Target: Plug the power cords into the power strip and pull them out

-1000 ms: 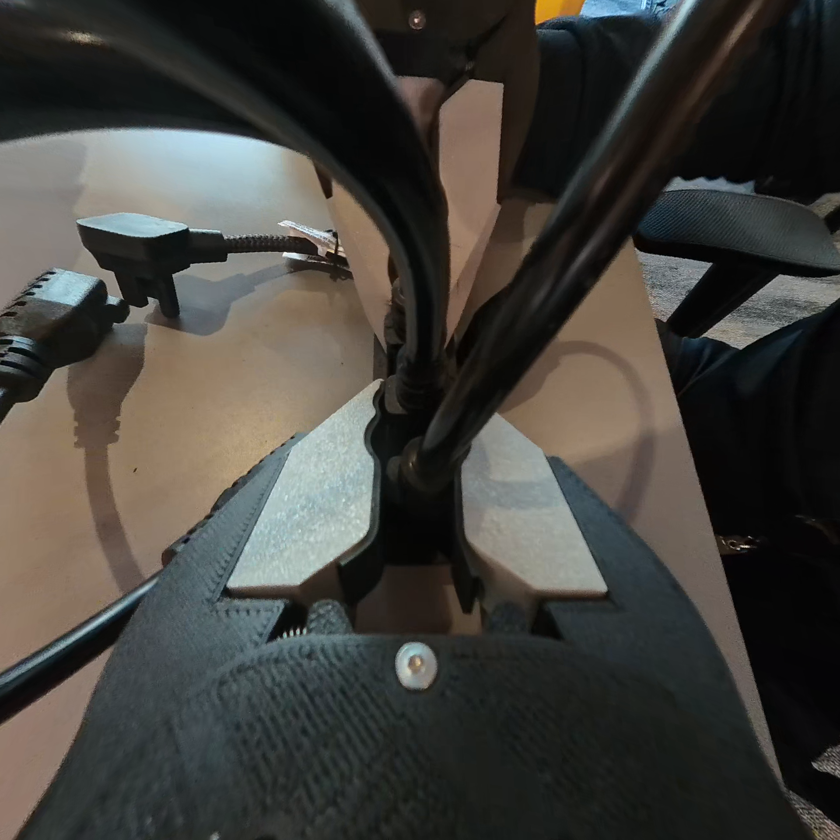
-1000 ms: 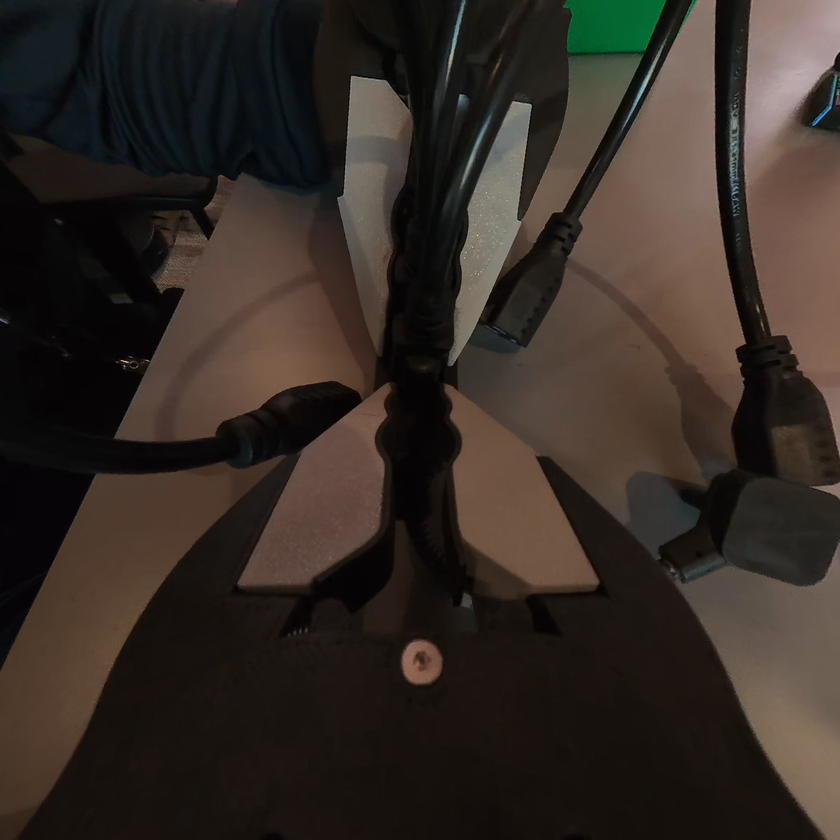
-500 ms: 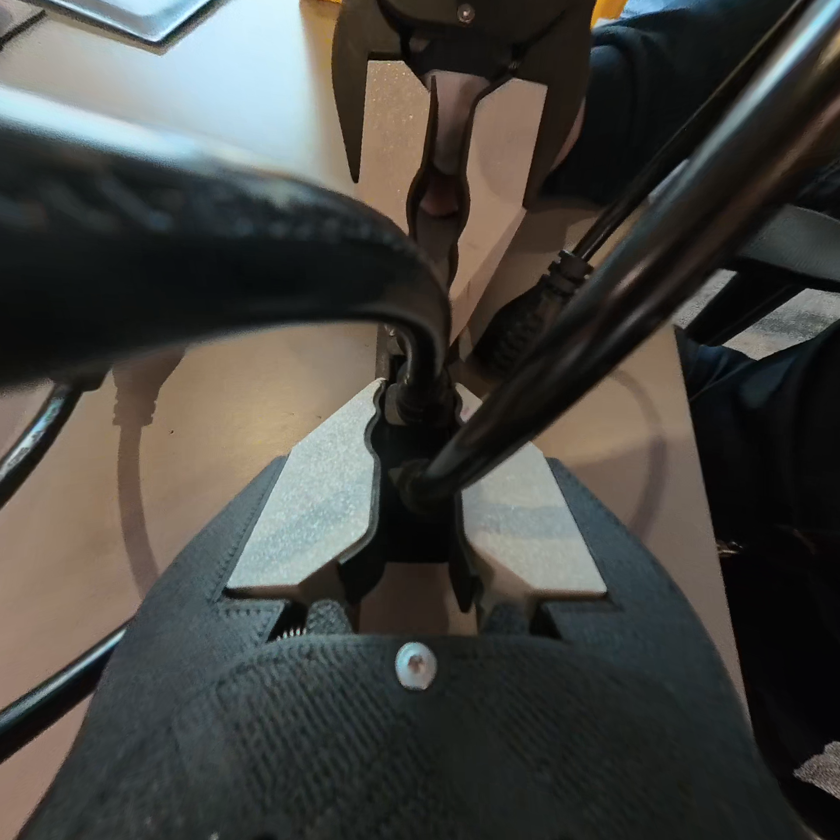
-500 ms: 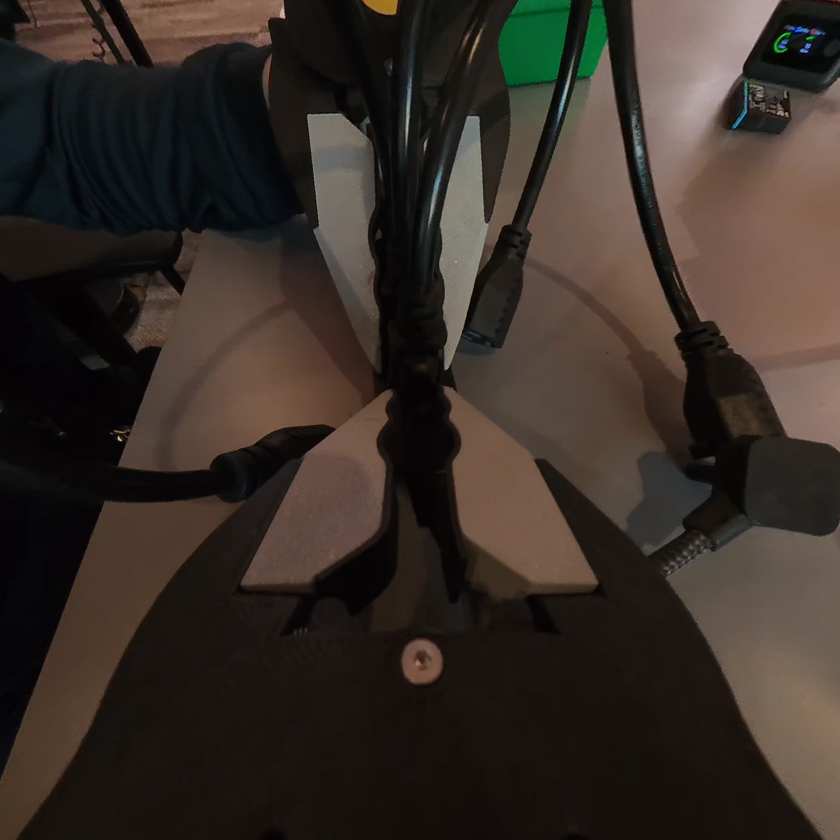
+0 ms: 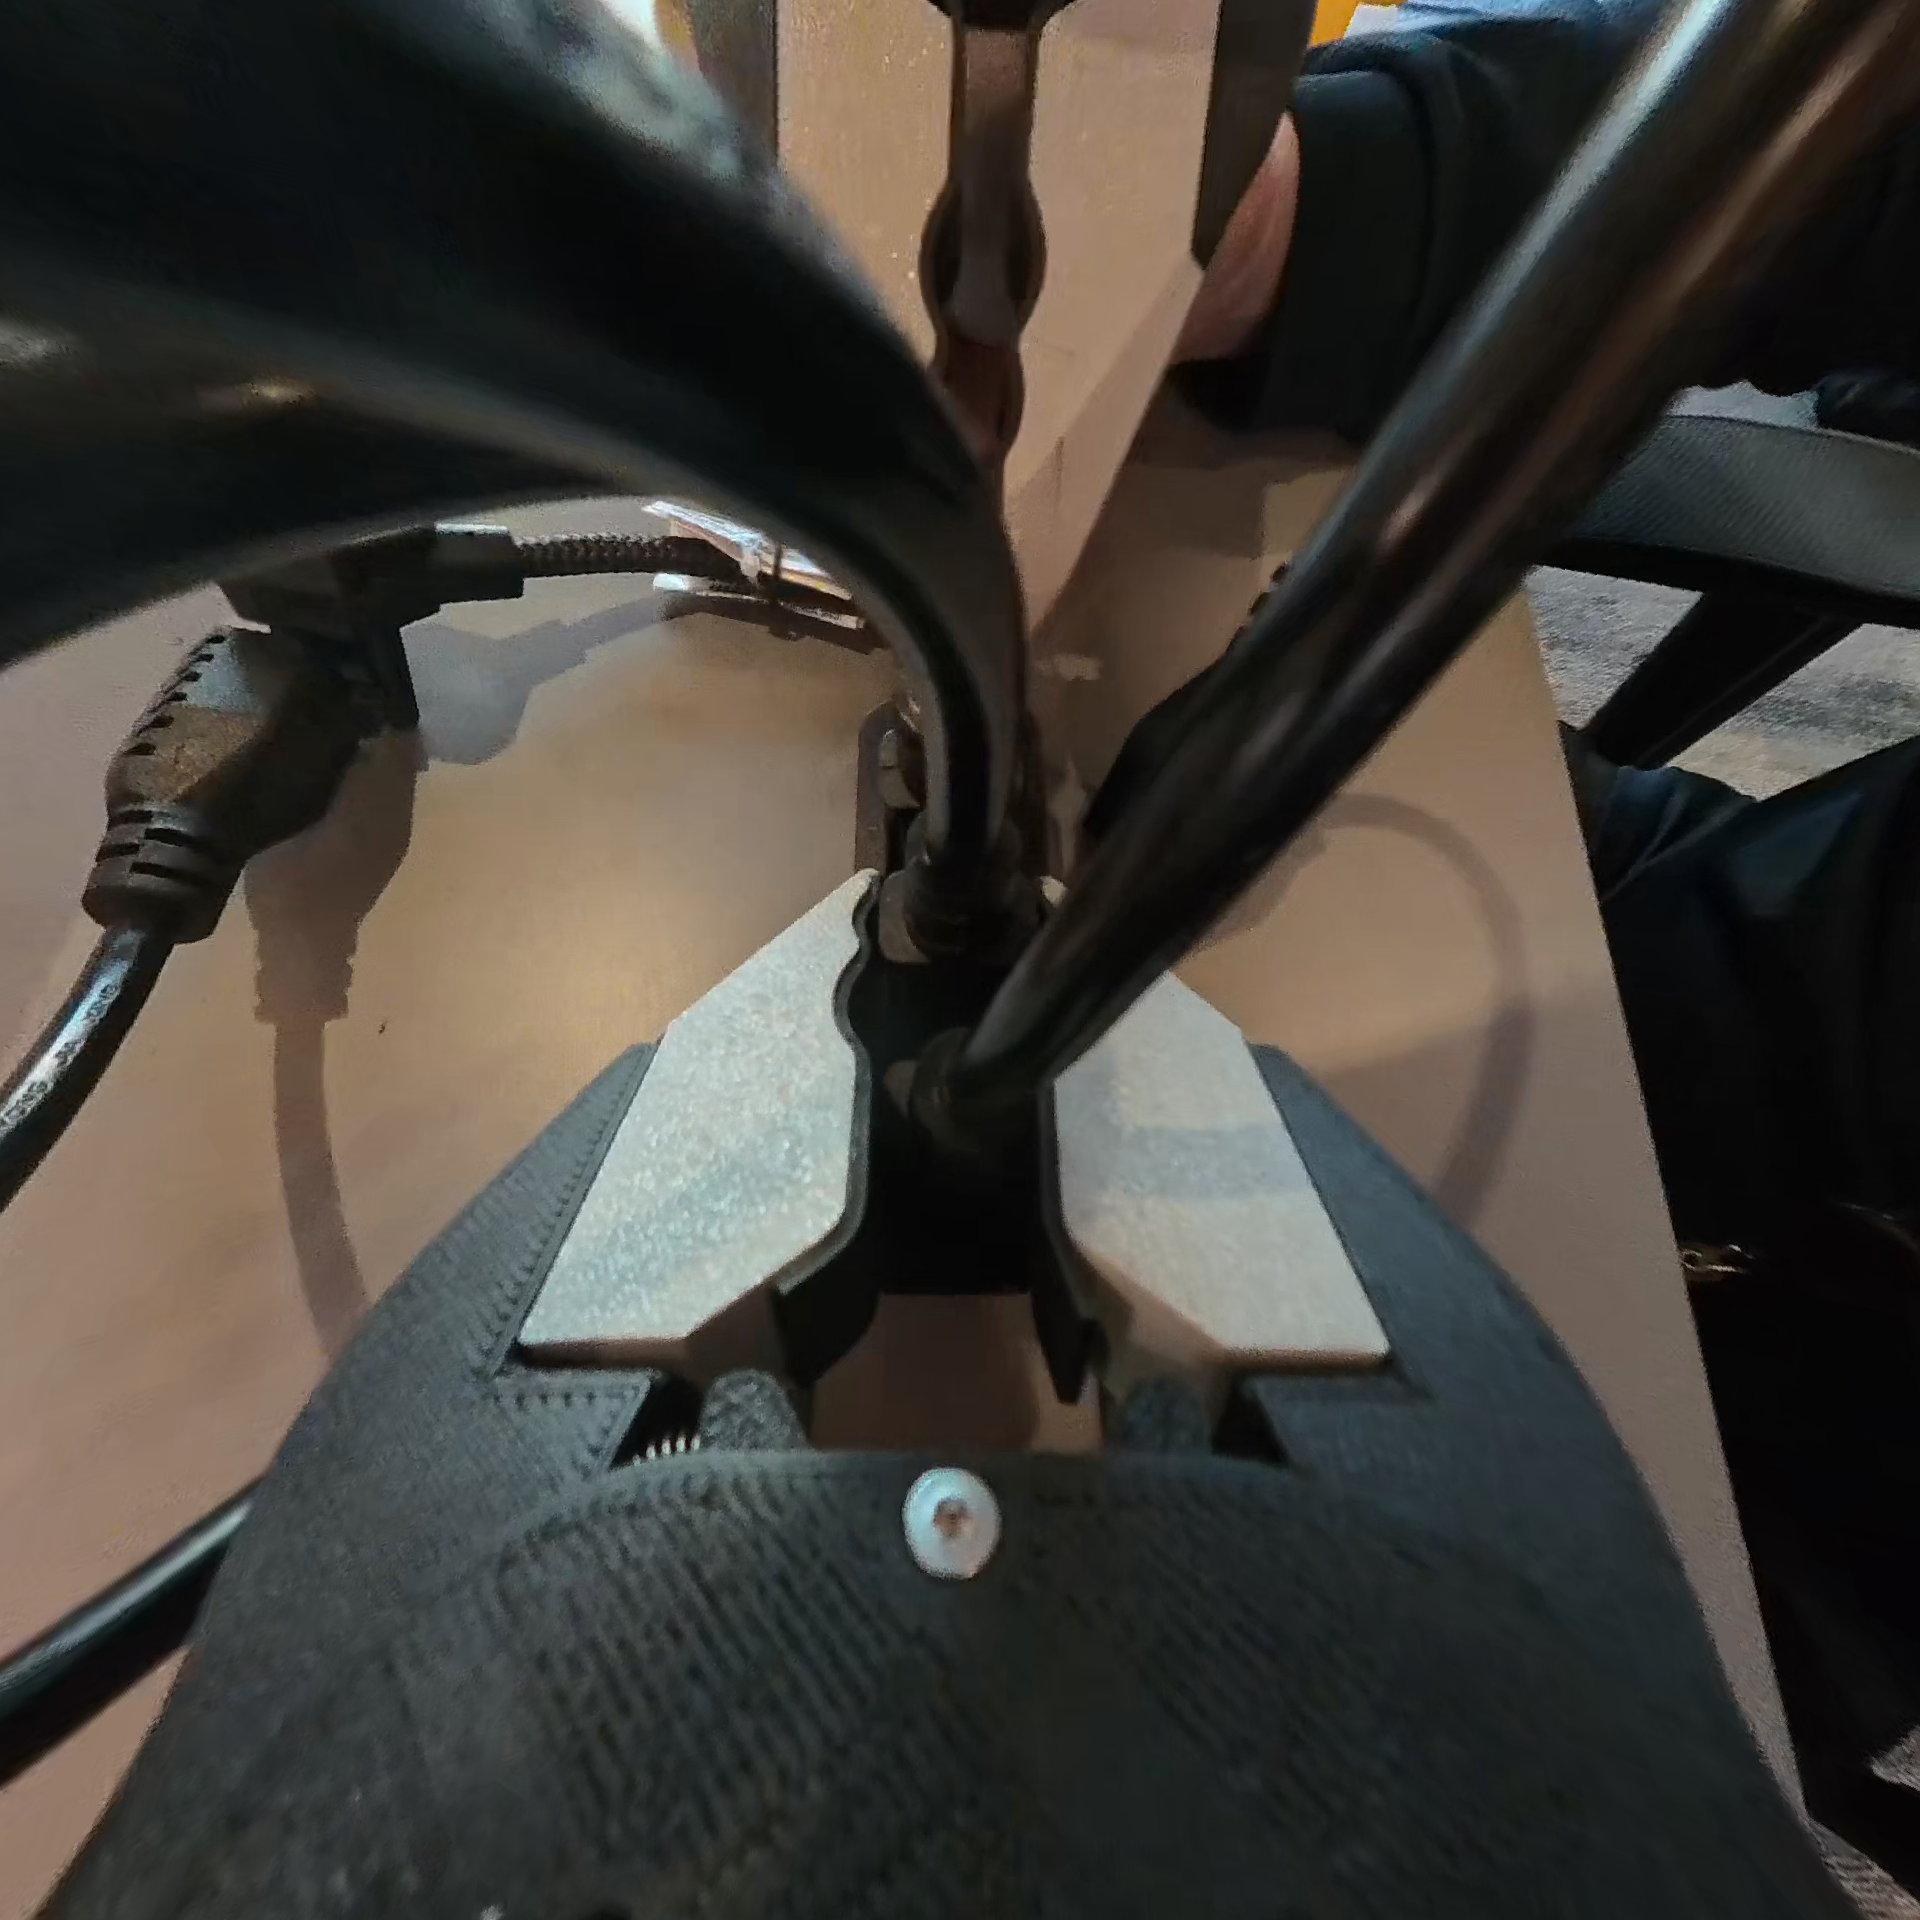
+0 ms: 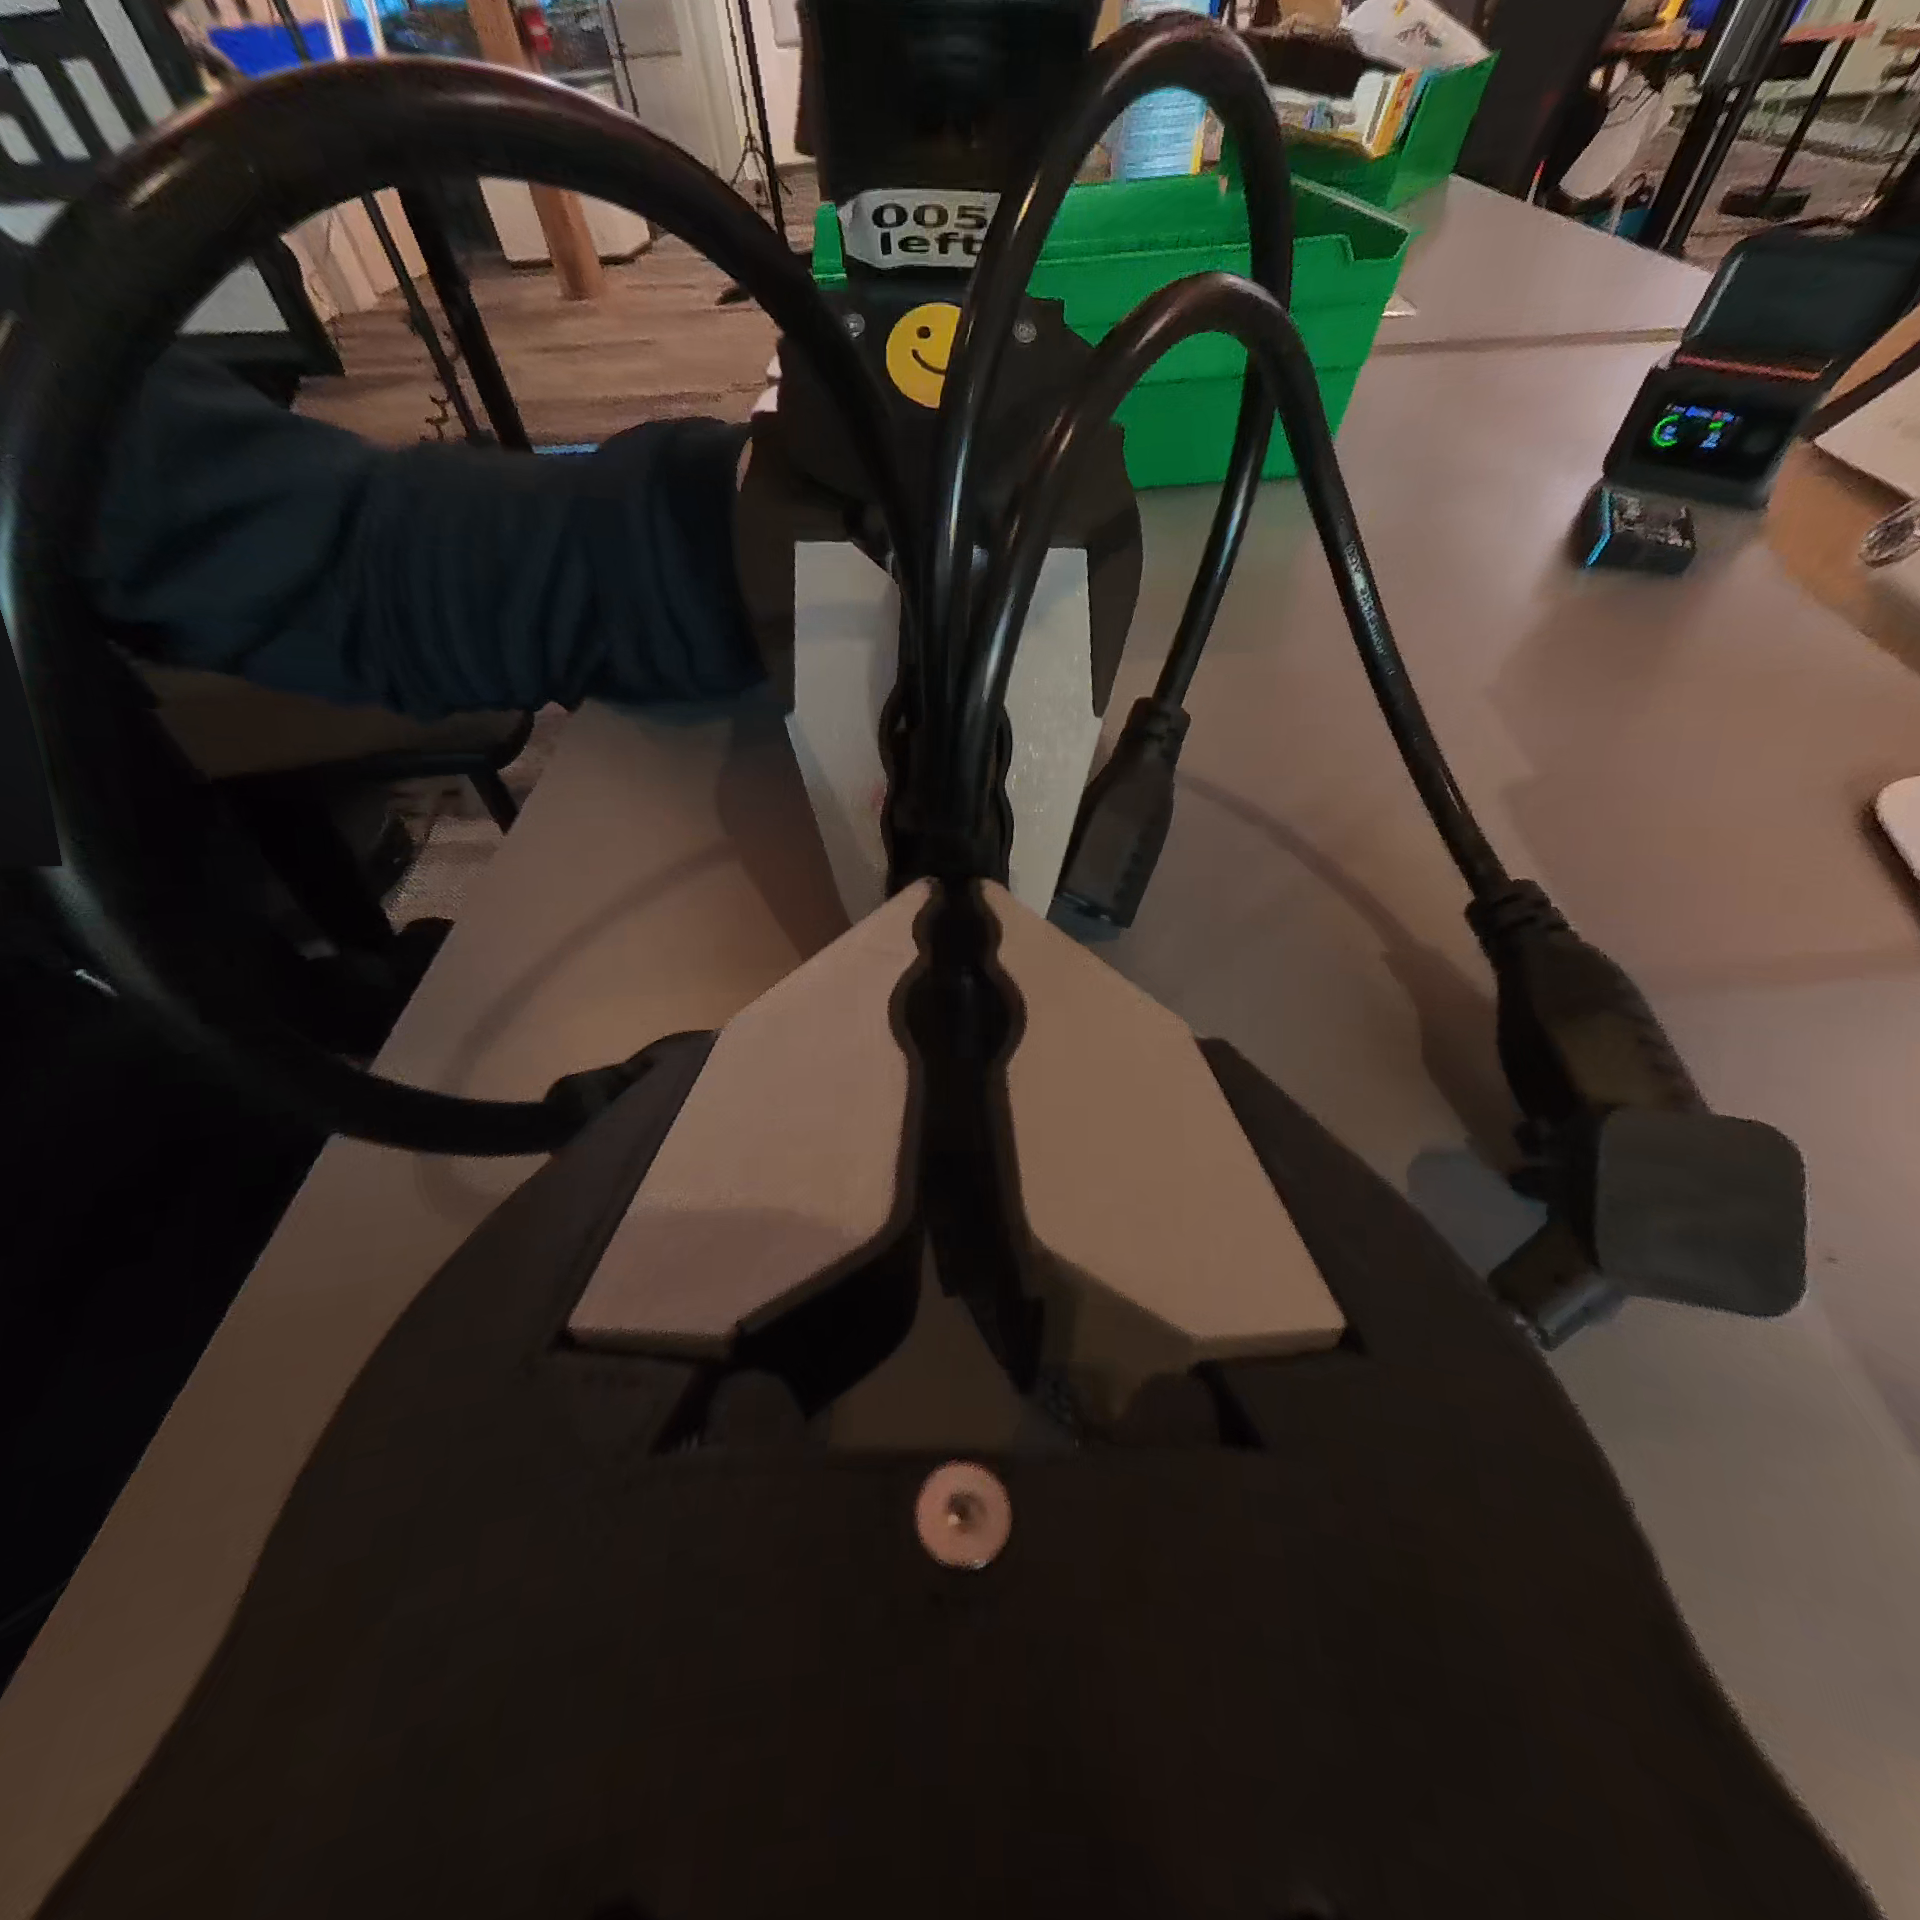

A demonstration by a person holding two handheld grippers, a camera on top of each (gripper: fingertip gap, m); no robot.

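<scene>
Cords are filling the left wrist view: glossy black cables (image 5: 1299, 665) are arching up out of the left gripper (image 5: 961, 997), whose jaws are pinching shut on the bundled cords between two pale, grainy, wedge-shaped plates set in a ribbed black printed body. Left of that gripper, a moulded black plug (image 5: 223, 769) with a ridged strain relief is lying on the smooth tan counter (image 5: 582, 935), and just beyond it a second plug with a braided cord (image 5: 592, 556) is resting. Straight ahead of the left gripper, the right gripper (image 5: 987, 291) is facing it tip to tip, a dark sleeve (image 5: 1455, 208) showing behind.

Seen from the right wrist, the right gripper (image 6: 961, 925) is closing its wavy-edged jaws on the same black bundle (image 6: 956, 665). Directly beyond it, the left gripper (image 6: 951, 831) is meeting it nose to nose, clamping the bundle too. Cord loops are rising in rounded arcs above the pair. Right of the right gripper, a slim rectangular connector (image 6: 1122, 821) is hanging just above the grey counter (image 6: 1558, 779), and farther right a ridged plug (image 6: 1579, 1029) is touching a blocky square-backed plug (image 6: 1694, 1216). Behind the left gripper, a green plastic bin (image 6: 1247, 343) is standing. No power strip is identifiable.
</scene>
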